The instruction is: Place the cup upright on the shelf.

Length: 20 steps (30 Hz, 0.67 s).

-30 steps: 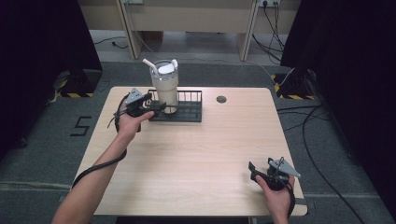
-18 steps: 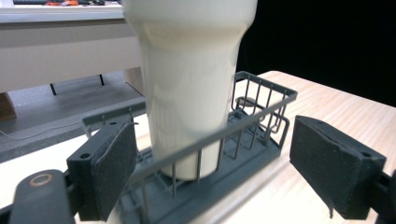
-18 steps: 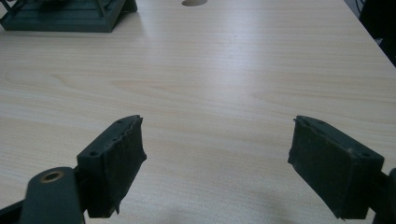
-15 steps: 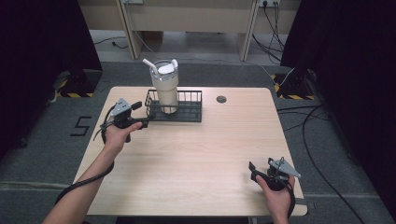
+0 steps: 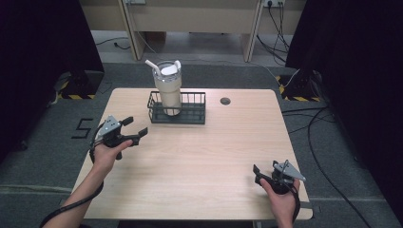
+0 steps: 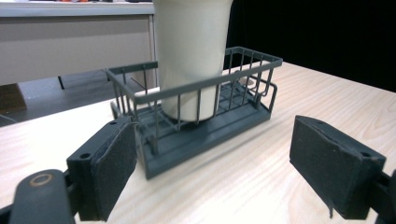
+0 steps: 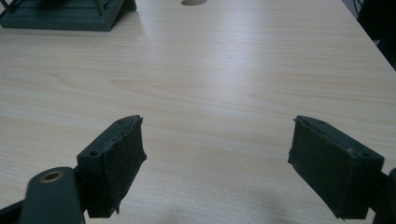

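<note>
In the basket: cup (image 5: 169, 90) stands; top cut off in left gripper view.
Basket (image 5: 195, 114): on surface (image 5: 214, 156).
Left claw (image 5: 135, 127): open, empty, near basket.
Right claw (image 5: 257, 174): open, empty.

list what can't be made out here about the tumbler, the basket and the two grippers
- Tumbler: its lid and straw are cut off by the top edge of the left gripper view.
- Tumbler's contents: hidden by the lid in the high view.
- Wire basket: cut off by the top edge of the right gripper view.
- Right gripper: fingers too small in the high view to judge their gap.
</note>
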Motion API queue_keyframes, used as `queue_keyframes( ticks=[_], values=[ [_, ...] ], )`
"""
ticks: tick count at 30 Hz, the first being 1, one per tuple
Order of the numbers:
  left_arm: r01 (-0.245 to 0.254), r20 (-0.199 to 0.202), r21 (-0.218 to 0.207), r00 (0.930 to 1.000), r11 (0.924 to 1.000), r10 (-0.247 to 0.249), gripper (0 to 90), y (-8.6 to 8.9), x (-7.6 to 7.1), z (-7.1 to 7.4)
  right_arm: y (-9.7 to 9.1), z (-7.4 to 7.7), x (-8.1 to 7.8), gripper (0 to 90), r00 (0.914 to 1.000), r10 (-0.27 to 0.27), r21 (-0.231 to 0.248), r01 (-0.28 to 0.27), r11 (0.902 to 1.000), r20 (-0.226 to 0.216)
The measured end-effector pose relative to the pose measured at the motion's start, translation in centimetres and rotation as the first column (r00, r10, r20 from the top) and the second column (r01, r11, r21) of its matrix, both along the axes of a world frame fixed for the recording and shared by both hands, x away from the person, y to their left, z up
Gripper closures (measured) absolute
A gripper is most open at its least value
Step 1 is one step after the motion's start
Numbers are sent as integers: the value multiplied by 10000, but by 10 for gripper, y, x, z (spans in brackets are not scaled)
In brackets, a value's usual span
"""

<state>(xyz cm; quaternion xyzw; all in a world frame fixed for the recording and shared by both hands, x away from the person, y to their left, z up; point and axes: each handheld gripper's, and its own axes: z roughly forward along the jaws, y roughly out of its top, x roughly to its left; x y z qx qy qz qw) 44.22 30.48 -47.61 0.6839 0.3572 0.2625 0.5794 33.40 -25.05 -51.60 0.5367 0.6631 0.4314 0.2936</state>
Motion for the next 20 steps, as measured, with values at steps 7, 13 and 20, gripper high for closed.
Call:
queue_keyframes(
  ticks=[7,13,20],
  values=[
    [-105,-268,14,9996,9999,105,145,13,-18,-16,-1,0,0,179,10000,6,-106,-5,9999,40],
    [-115,-504,-163,9987,9998,106,145,18,-31,-28,0,0,1,179,10000,4,-25,-4,10000,-12],
    [-403,-570,-256,9976,9989,388,147,22,-37,-33,0,0,0,172,9996,242,-86,-240,9997,167]
  ],
)
